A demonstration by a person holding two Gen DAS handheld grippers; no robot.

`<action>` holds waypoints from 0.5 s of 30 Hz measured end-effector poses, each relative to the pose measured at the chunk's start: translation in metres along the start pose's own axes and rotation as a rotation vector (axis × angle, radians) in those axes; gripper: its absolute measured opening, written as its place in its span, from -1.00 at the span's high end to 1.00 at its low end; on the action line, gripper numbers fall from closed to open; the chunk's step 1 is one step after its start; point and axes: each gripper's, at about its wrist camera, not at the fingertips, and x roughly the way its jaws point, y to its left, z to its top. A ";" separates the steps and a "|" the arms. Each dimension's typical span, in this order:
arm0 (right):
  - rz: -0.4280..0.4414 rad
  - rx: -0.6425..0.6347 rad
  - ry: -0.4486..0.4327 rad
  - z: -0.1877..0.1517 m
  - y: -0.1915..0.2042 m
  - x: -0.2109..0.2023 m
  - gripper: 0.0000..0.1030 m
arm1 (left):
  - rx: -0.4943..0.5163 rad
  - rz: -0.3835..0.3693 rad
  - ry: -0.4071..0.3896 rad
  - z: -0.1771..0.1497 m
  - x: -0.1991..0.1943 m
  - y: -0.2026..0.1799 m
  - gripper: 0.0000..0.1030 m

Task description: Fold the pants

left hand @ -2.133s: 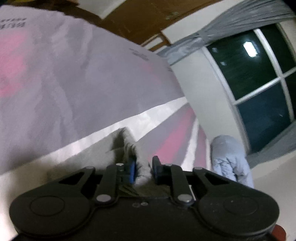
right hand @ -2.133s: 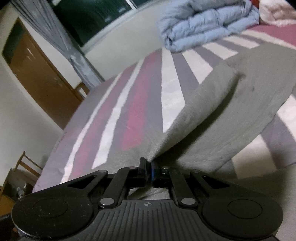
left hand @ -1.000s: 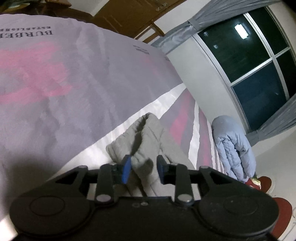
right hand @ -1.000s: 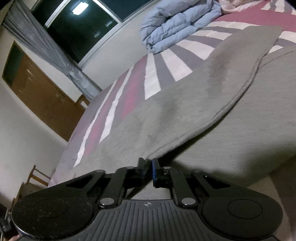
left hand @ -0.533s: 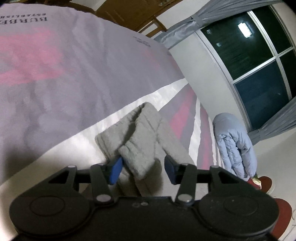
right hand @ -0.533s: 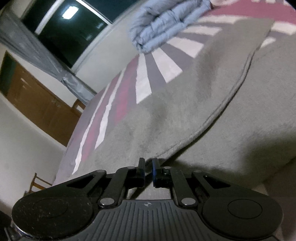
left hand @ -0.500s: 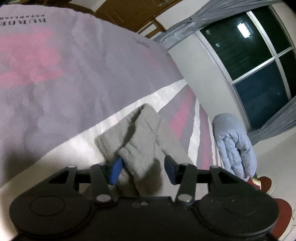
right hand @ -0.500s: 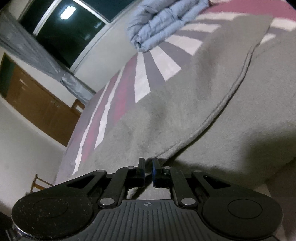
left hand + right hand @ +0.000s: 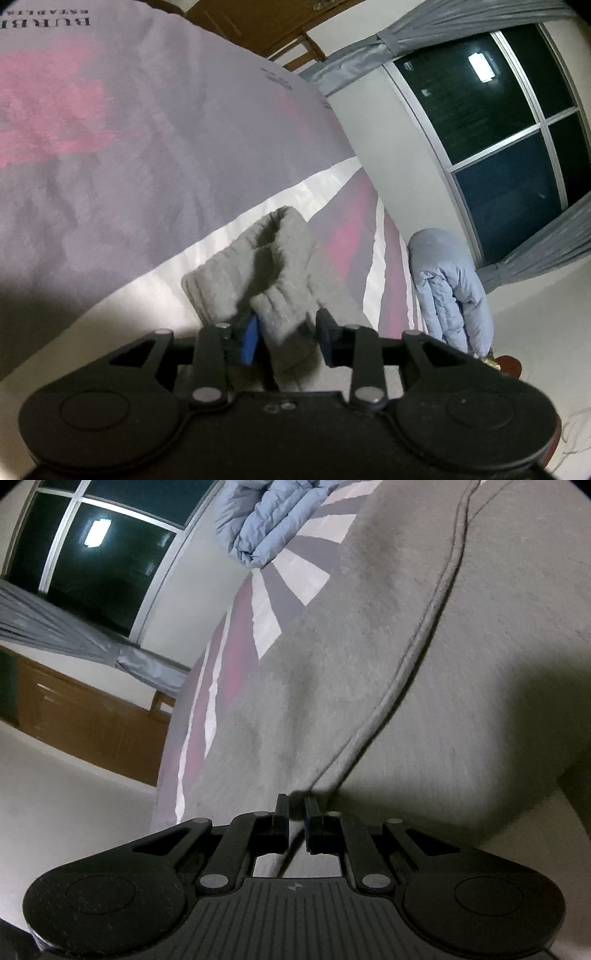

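The grey sweatpants lie on the striped bedspread. In the left wrist view their ribbed cuffs [image 9: 266, 273] are bunched on the white stripe. My left gripper [image 9: 286, 332] is open, with one cuff lying loosely between its fingers. In the right wrist view the grey pants [image 9: 388, 646] fill most of the frame, one layer folded over another with a seam edge running down. My right gripper [image 9: 296, 812] is nearly closed on the edge of the upper layer, low against the fabric.
The bedspread [image 9: 110, 147] has purple, pink and white stripes. A folded light blue duvet [image 9: 450, 288] lies at the bed's far end, also in the right wrist view [image 9: 273, 517]. A dark window [image 9: 498, 122], grey curtains and a brown door [image 9: 85, 716] lie beyond.
My left gripper opened and let go of the cuff, and its jaws now stand a little narrower around it. My right gripper carried the pants edge over, lowered it and tilted.
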 end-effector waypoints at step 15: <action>-0.013 -0.040 0.035 0.013 0.012 0.032 0.90 | 0.025 -0.018 0.017 0.013 0.021 -0.008 0.70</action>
